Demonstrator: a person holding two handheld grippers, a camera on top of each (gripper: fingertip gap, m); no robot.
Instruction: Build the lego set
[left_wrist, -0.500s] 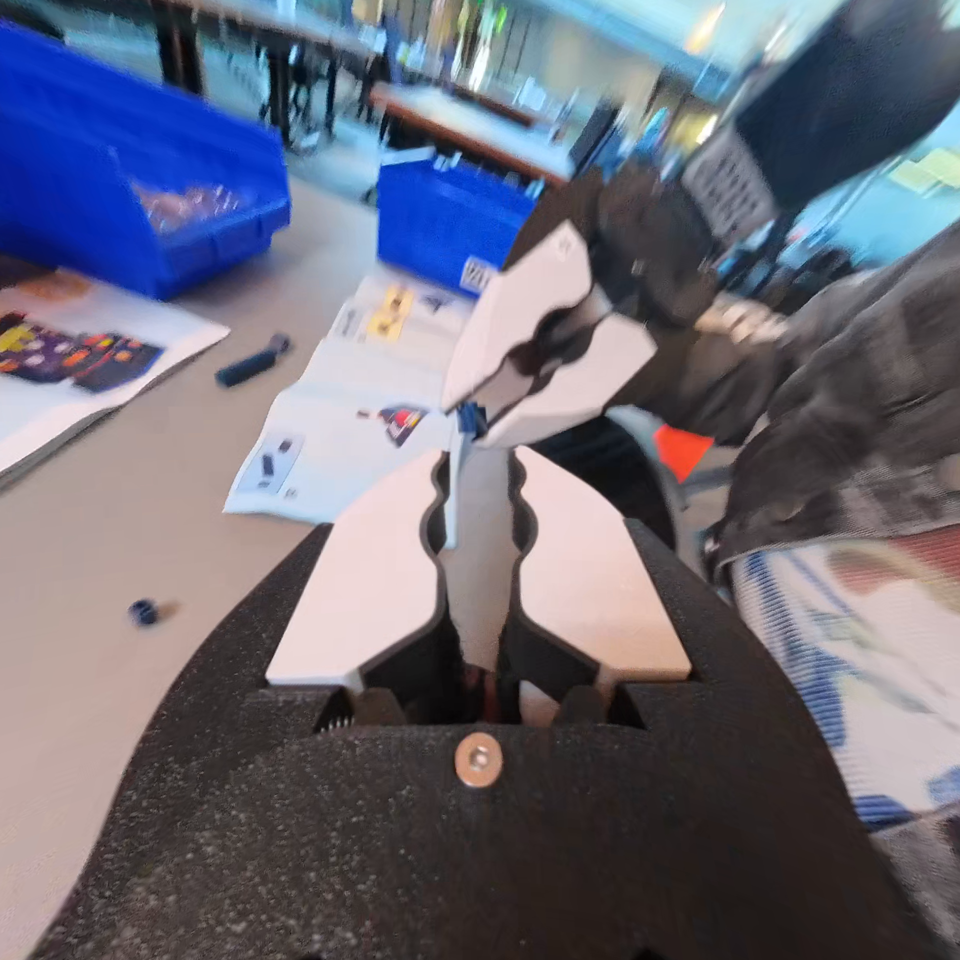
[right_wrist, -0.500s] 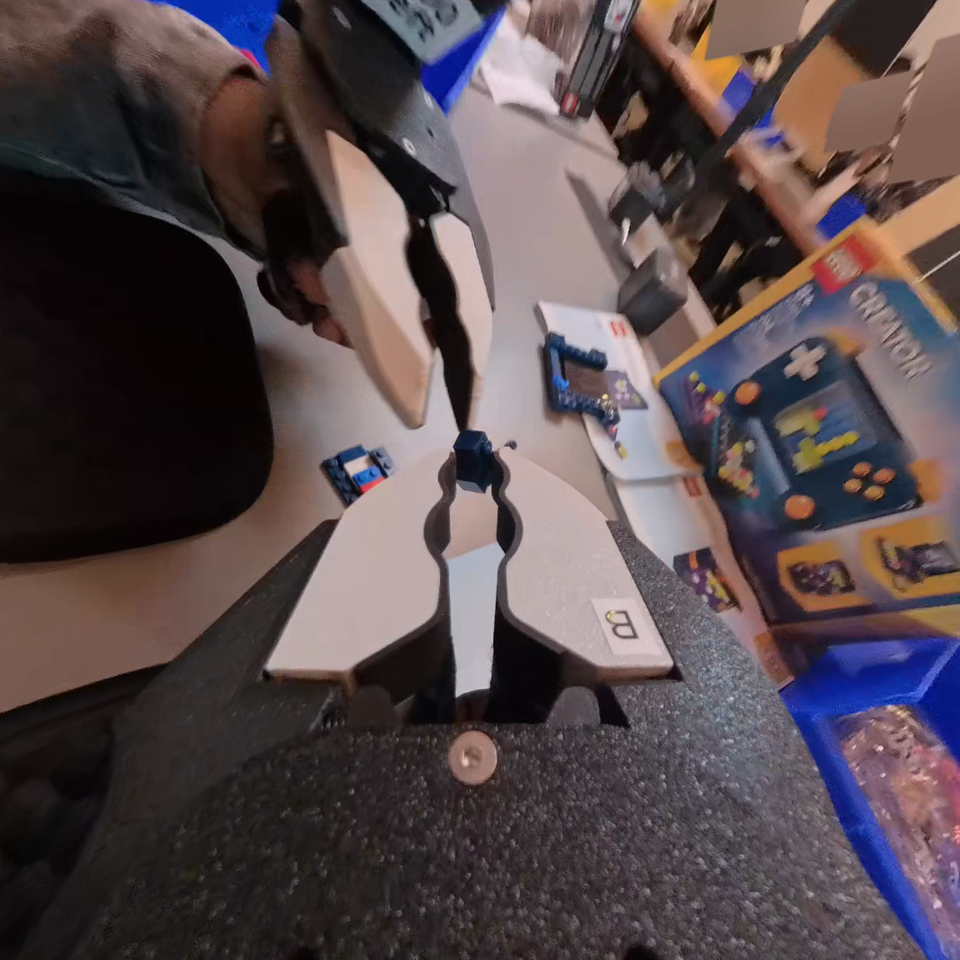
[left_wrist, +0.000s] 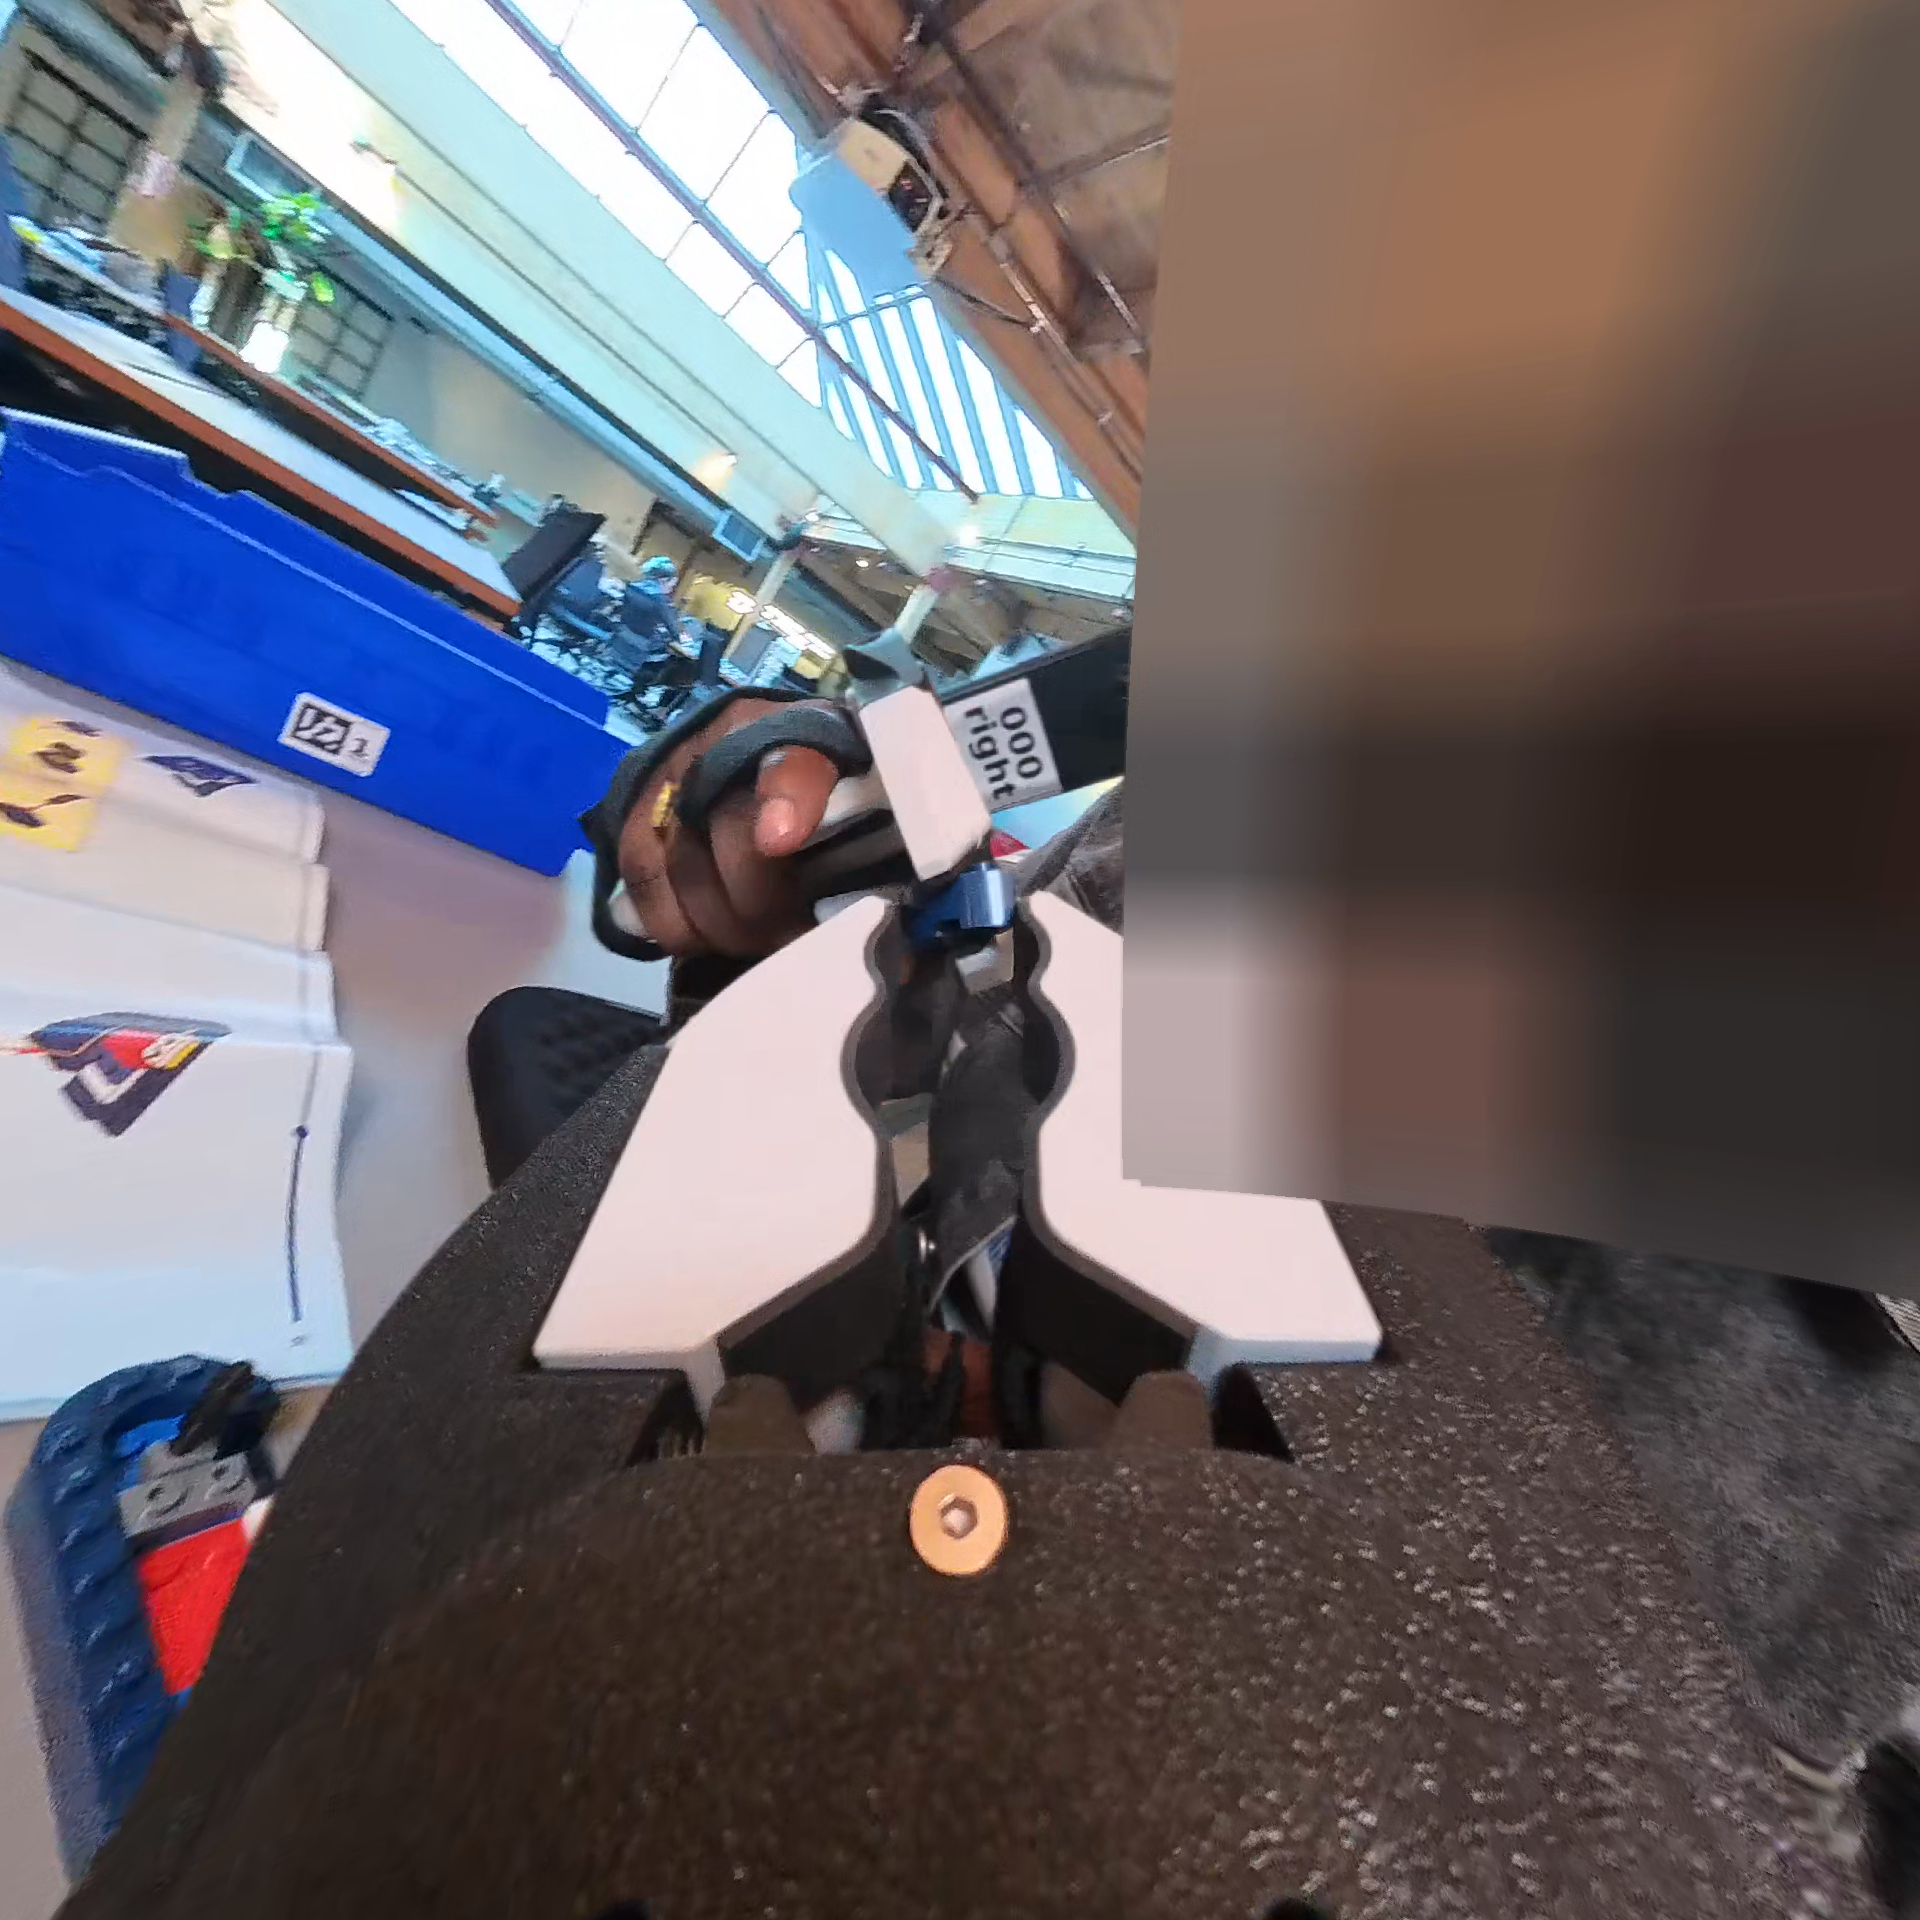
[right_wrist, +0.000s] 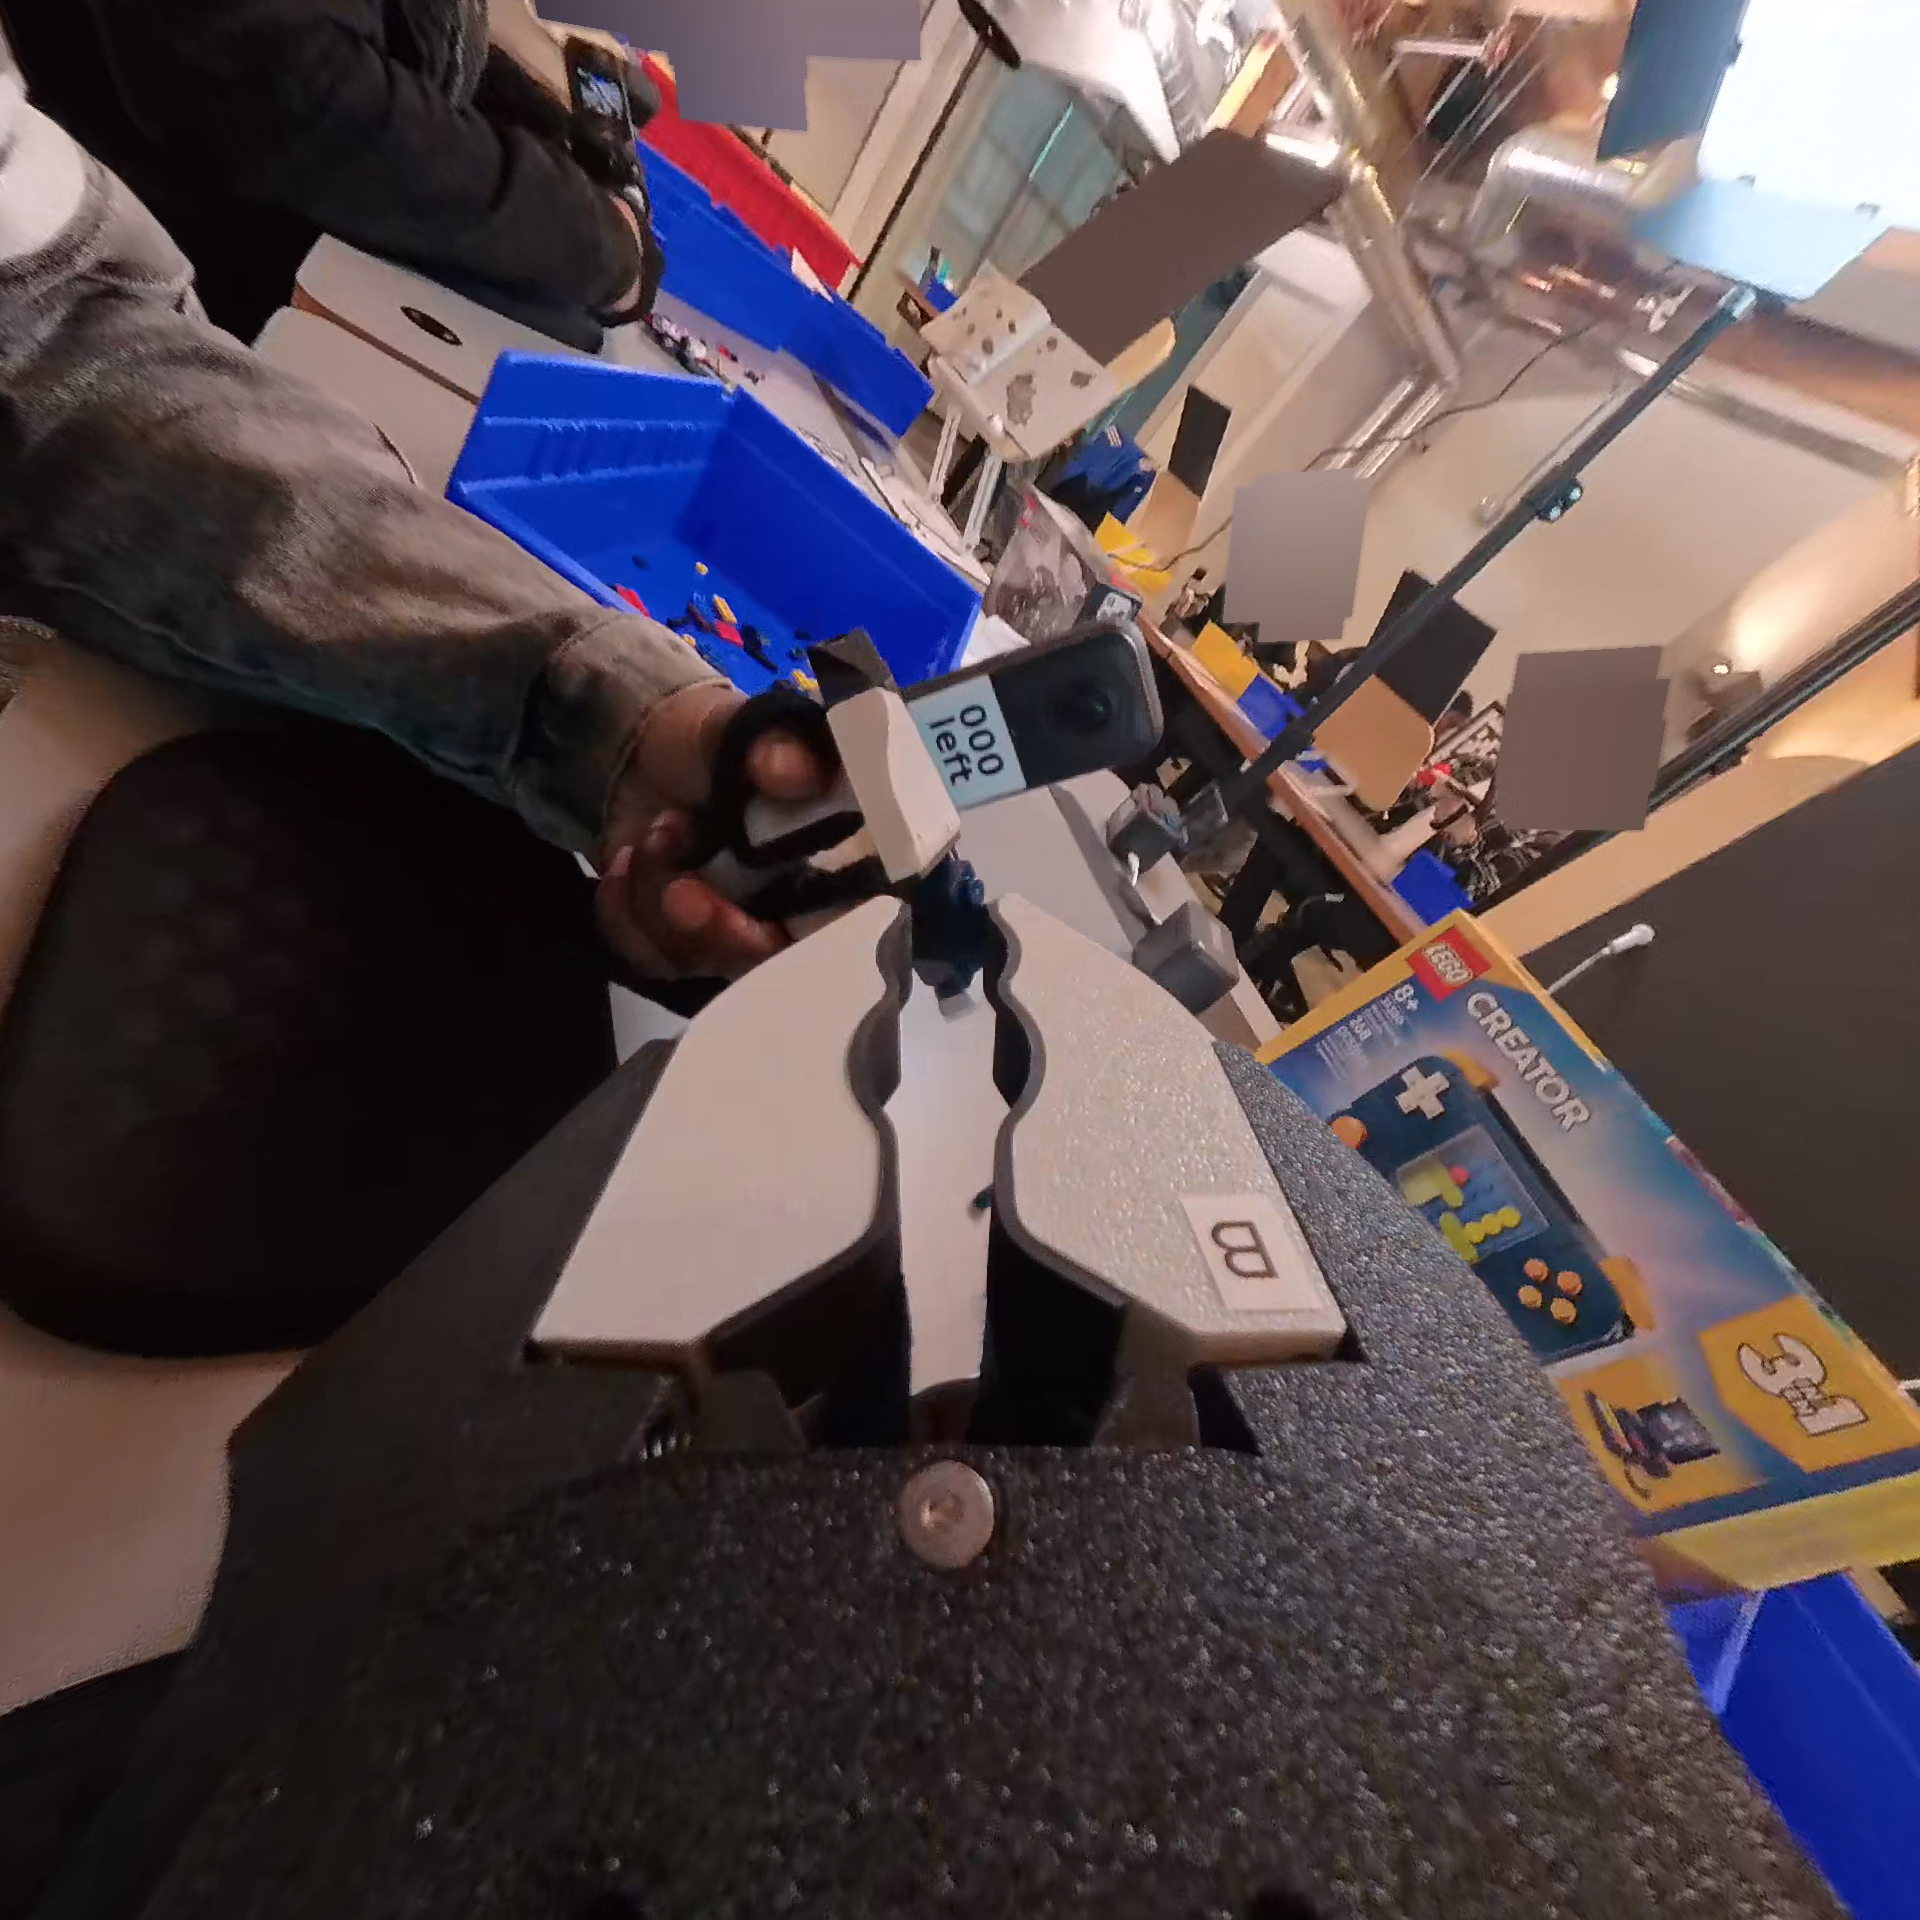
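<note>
In the left wrist view my left gripper (left_wrist: 961, 920) is shut on a small dark blue brick piece (left_wrist: 966, 904) with a grey bit under it. The right gripper's white finger (left_wrist: 920, 779) comes down from above, and its tip touches the same piece. In the right wrist view my right gripper (right_wrist: 951, 925) is shut on the dark blue piece (right_wrist: 951, 930). The left gripper's finger (right_wrist: 894, 790) meets it from the upper left. The two grippers stand tip to tip in the air. I cannot tell whether the blue cluster is one piece or two.
A blue bin (left_wrist: 260, 623), an open instruction booklet (left_wrist: 156, 1091) and a dark blue and red part-built model (left_wrist: 104, 1538) lie to the left. A blue bin with loose bricks (right_wrist: 727, 499), grey blocks (right_wrist: 1184, 956) and the set's box (right_wrist: 1558, 1195) lie beyond. My two grippers' fingertips are within a few centimetres of each other.
Both grippers have tilted upward and moved closer. The left gripper's tips, which stood just off the right gripper's blue piece, now meet it. Both jaws stay as narrow as before.
</note>
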